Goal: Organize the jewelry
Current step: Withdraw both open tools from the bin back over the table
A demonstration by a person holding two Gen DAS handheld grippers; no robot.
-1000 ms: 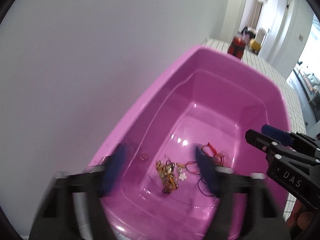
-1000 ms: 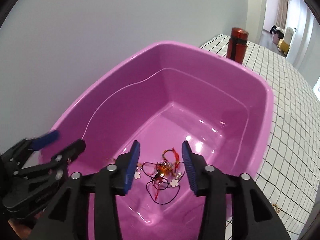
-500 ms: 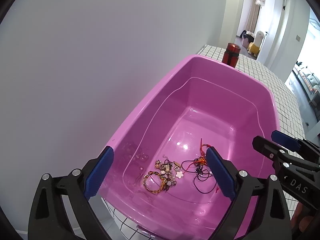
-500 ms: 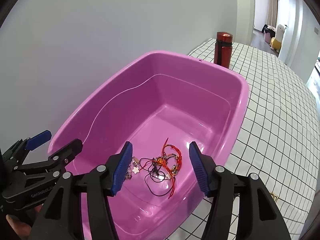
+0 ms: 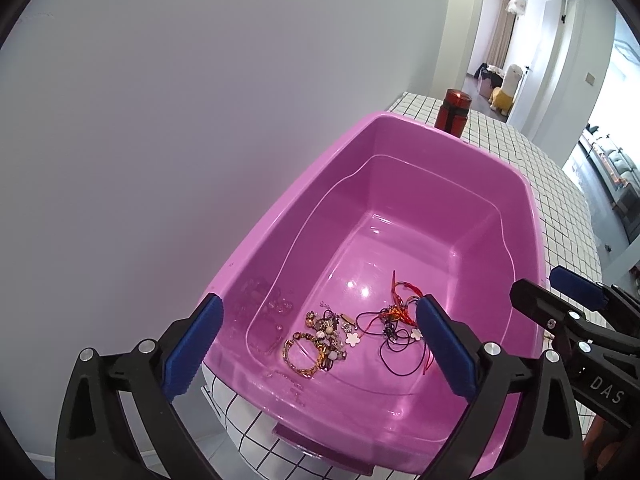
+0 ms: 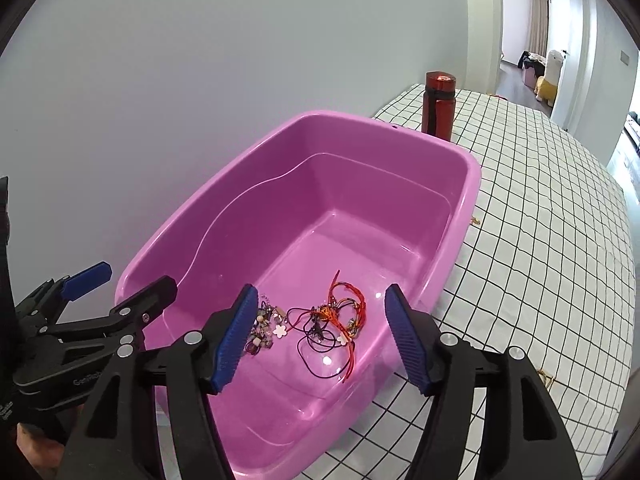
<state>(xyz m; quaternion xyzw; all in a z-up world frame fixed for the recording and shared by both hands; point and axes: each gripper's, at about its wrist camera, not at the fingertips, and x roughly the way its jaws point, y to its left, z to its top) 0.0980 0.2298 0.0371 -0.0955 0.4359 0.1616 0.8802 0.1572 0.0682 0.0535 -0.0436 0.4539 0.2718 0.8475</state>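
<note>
Two grippers (both spread wide), left gripper (image 5: 316, 344), right gripper (image 6: 320, 336); one basin (image 5: 532, 216).

Both fisheye views look forward and steeply down along their own spread blue-padded fingers, from close above the near end of the glossy pink plastic tub (image 5: 516, 184). The left view sits toward the wall side, the right view toward the checked-cloth surface (image 6: 560, 216). Both share the tub (image 6: 472, 184), its tangled jewelry pile (image 5: 352, 332) (image 6: 320, 320), and the tall red metal flask (image 5: 454, 114) (image 6: 438, 106). Each catches the other claw at its edge.
</note>
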